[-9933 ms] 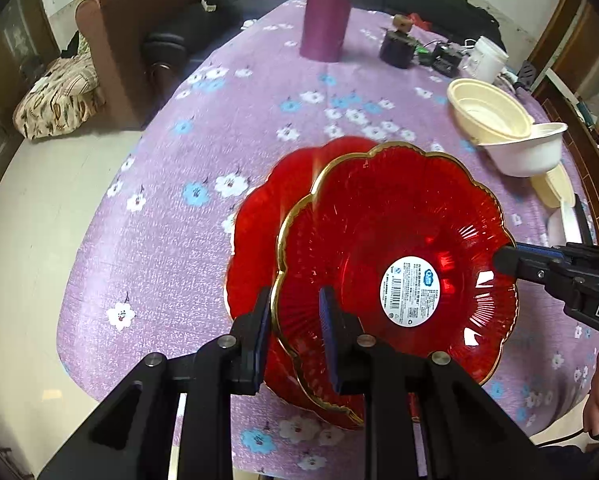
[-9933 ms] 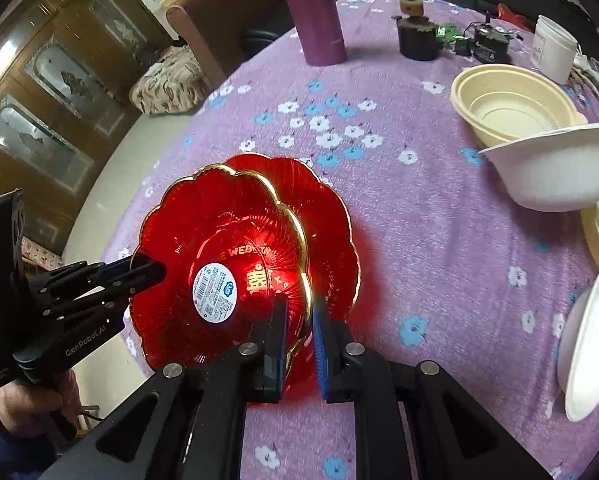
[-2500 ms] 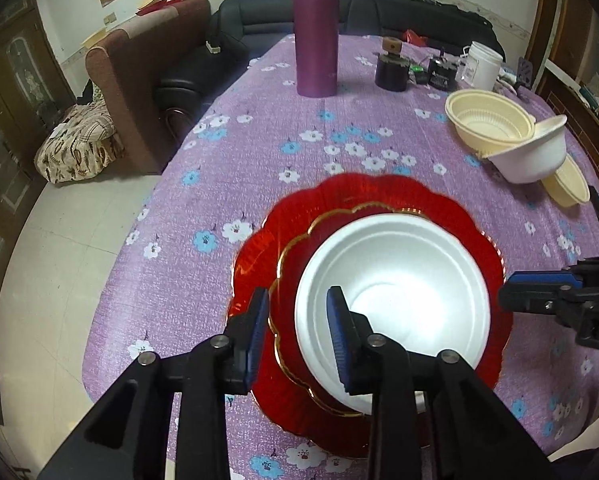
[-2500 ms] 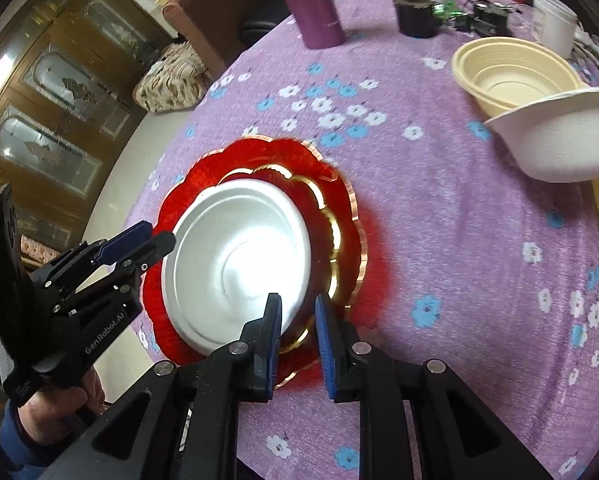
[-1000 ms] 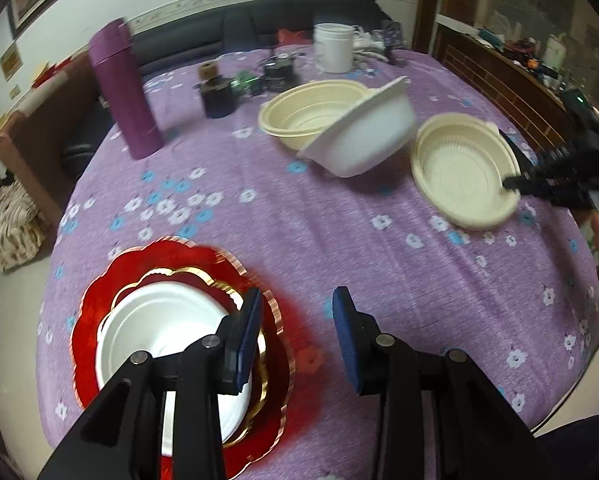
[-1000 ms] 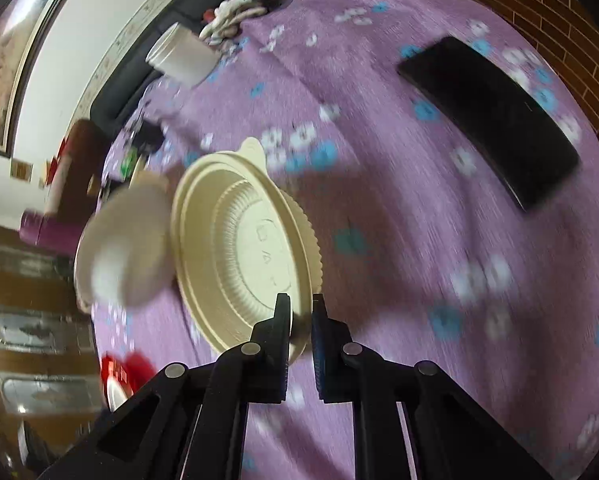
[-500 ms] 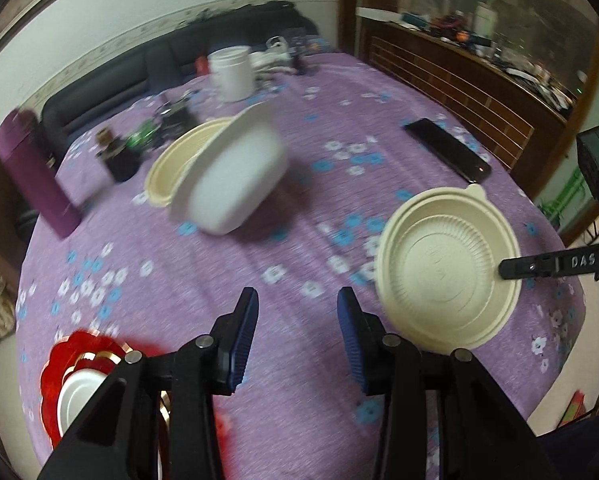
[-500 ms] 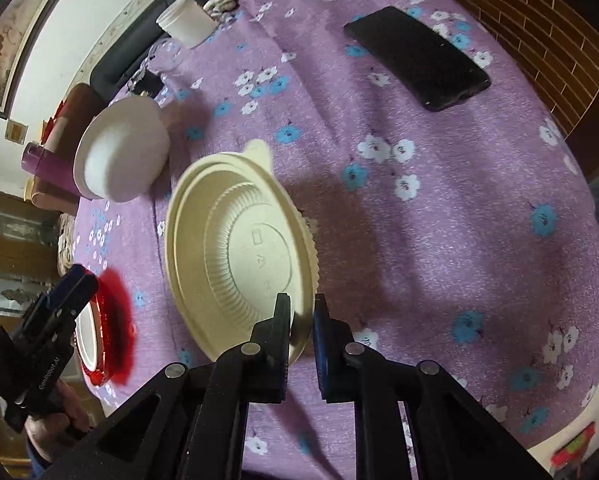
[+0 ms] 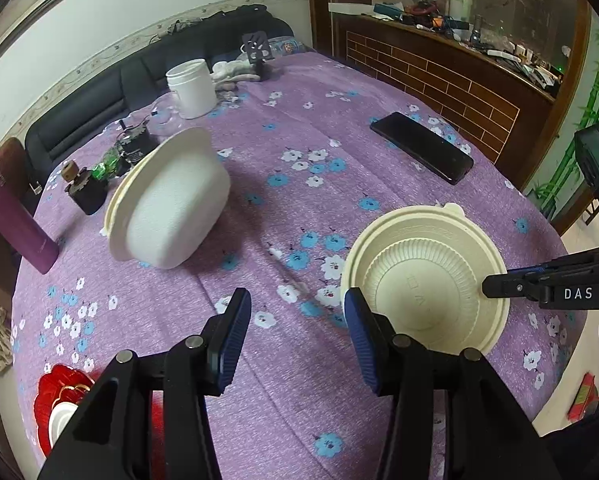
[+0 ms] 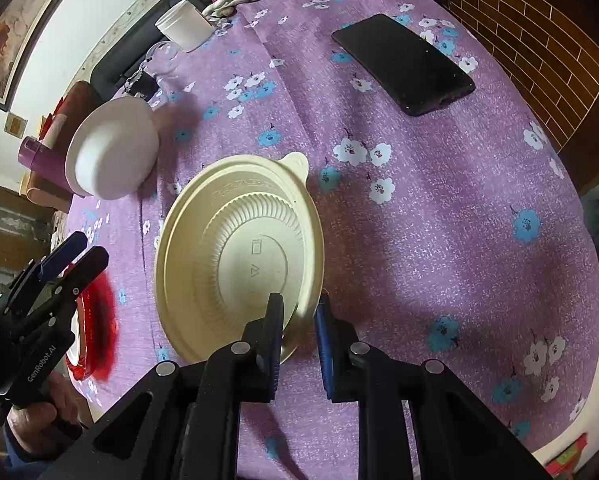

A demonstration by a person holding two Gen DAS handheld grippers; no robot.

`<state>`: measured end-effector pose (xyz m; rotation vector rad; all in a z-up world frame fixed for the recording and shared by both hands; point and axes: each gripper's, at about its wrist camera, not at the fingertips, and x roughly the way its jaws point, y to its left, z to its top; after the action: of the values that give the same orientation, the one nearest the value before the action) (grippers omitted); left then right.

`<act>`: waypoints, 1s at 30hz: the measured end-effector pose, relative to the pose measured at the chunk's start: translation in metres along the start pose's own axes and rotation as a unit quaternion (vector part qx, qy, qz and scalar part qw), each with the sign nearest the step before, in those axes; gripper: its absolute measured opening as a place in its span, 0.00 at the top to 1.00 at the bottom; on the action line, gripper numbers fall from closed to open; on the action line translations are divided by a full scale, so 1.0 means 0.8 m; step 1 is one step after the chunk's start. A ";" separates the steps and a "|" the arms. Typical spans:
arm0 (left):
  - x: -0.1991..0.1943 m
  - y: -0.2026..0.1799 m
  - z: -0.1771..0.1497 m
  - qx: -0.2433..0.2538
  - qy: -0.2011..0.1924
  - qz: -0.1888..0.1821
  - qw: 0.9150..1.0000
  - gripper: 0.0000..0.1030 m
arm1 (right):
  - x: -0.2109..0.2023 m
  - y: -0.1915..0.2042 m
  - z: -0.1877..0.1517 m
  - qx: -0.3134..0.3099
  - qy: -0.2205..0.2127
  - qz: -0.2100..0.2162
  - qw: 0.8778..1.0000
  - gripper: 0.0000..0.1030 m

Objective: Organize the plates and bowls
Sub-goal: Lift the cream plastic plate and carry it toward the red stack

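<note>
A cream ribbed plate (image 9: 423,276) lies flat on the purple flowered tablecloth (image 9: 299,208). My right gripper (image 10: 299,320) straddles the near rim of the cream plate (image 10: 239,248). Its jaws are opening, with a gap showing beside the rim. My left gripper (image 9: 297,332) hovers over bare cloth just left of the plate, jaws opening and nothing between them. A white bowl (image 9: 171,208) leans tilted against a cream bowl further back. The red plates (image 9: 59,404) with a white bowl on top sit at the near left edge.
A black phone (image 9: 419,148) lies at the far right of the table. A white jar (image 9: 191,88), a purple bottle (image 9: 11,216) and small dark items (image 9: 87,192) stand along the back. A brick-fronted counter (image 9: 439,76) runs behind the table on the right.
My left gripper has swung right, away from the red plates towards the cream plate, and its jaws have widened. The right gripper's jaws have parted slightly at the plate's rim.
</note>
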<state>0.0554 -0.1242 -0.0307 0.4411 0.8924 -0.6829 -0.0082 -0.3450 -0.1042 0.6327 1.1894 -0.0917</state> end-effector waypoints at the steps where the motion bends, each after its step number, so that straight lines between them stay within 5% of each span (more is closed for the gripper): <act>1: 0.002 -0.003 0.001 0.003 0.000 0.002 1.000 0.54 | 0.001 0.000 0.000 0.000 0.001 0.000 1.000 0.83; 12: 0.025 -0.033 0.003 0.036 0.004 0.026 0.999 0.54 | 0.005 0.002 0.000 -0.017 0.001 0.000 1.000 0.82; 19: 0.040 -0.043 0.001 0.052 0.012 0.028 0.998 0.75 | 0.010 0.002 -0.001 -0.021 0.000 0.002 1.000 0.82; 30: 0.048 -0.044 0.001 0.060 0.012 0.032 0.998 0.84 | 0.016 0.009 0.002 -0.042 0.000 -0.006 0.999 0.82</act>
<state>0.0478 -0.1633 -0.0642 0.5848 0.8591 -0.6761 0.0011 -0.3368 -0.1126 0.5519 1.1919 -0.0522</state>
